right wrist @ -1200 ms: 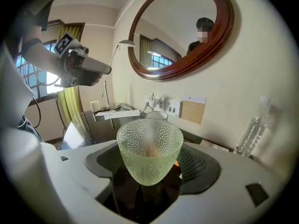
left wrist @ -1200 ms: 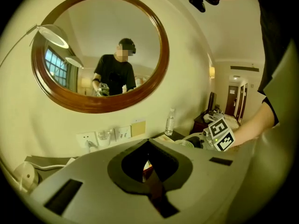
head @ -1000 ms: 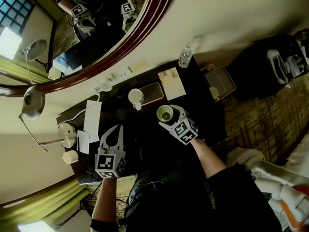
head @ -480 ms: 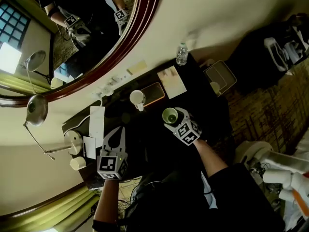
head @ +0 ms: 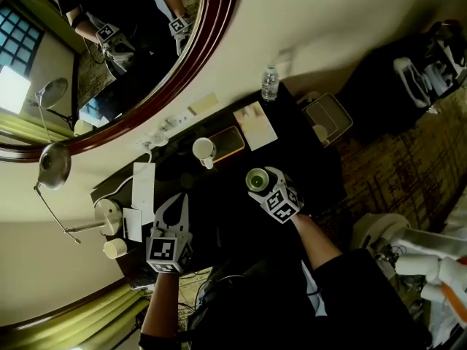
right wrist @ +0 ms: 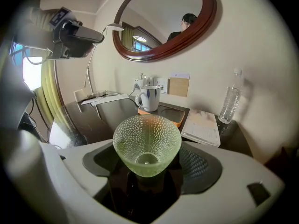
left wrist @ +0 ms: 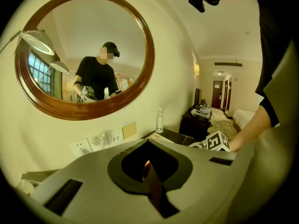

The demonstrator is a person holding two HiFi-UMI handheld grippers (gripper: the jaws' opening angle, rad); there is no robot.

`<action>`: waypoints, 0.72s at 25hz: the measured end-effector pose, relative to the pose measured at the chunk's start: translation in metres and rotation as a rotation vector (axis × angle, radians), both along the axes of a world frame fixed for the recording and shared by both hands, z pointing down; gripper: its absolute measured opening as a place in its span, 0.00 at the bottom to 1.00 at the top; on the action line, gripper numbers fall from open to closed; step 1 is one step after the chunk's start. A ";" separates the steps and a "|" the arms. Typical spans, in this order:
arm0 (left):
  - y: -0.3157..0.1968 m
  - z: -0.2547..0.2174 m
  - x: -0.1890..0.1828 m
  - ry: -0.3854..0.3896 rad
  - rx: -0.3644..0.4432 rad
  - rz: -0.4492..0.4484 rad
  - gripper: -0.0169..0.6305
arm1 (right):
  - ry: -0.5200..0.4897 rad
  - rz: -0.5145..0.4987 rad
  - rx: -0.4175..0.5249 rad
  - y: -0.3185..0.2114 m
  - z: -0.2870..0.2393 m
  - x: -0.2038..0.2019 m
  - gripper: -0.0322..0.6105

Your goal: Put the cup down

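The right gripper [head: 261, 184] has just been opening its jaws, and the green glass cup [right wrist: 147, 141] stands free between them on the table's [head: 219, 208] right half, toward its front edge. The left gripper [head: 177, 196] is clenched on nothing, near the table's left front corner.

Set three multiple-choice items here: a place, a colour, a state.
1. Where does the water bottle stand?
A) at the back edge of the table, by the wall
B) on the orange tray
C) on the floor
2. What colour is the cup between the jaws of the right gripper?
A) red
B) green
C) blue
3. How do the jaws of the left gripper stand?
A) wide apart
B) closed on a mug
C) together, empty
Key: 1 A, it stands beside the wall. 2 B, green dimpled glass; those jaws have just been opening, clear of it. 3 C, they meet with nothing between.
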State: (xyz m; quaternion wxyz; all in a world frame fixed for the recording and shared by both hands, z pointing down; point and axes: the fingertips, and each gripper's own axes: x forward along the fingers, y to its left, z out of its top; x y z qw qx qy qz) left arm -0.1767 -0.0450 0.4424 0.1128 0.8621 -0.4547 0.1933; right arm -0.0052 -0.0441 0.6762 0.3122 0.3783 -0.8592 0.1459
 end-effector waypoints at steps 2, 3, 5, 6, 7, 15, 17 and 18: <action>0.001 0.007 -0.005 -0.003 0.015 0.009 0.00 | 0.005 0.006 0.000 0.001 -0.002 0.003 0.74; 0.001 0.007 -0.005 -0.006 0.021 0.012 0.00 | 0.008 0.007 0.001 0.001 -0.004 0.004 0.74; 0.001 0.002 -0.002 -0.001 0.025 0.015 0.00 | 0.013 0.005 0.007 0.002 -0.008 0.006 0.74; 0.001 0.000 -0.001 0.001 0.027 0.015 0.00 | 0.014 0.003 0.011 0.003 -0.011 0.007 0.74; 0.002 -0.002 -0.001 0.002 0.031 0.014 0.00 | 0.015 0.001 0.014 0.005 -0.015 0.007 0.74; 0.011 -0.019 0.000 0.026 0.054 0.010 0.00 | 0.045 -0.037 0.036 0.020 -0.053 0.016 0.73; 0.012 -0.021 -0.001 0.034 0.060 0.003 0.00 | 0.033 -0.028 0.046 0.019 -0.066 0.021 0.72; 0.013 -0.022 -0.001 0.039 0.062 -0.001 0.00 | 0.022 -0.018 0.052 0.017 -0.076 0.023 0.71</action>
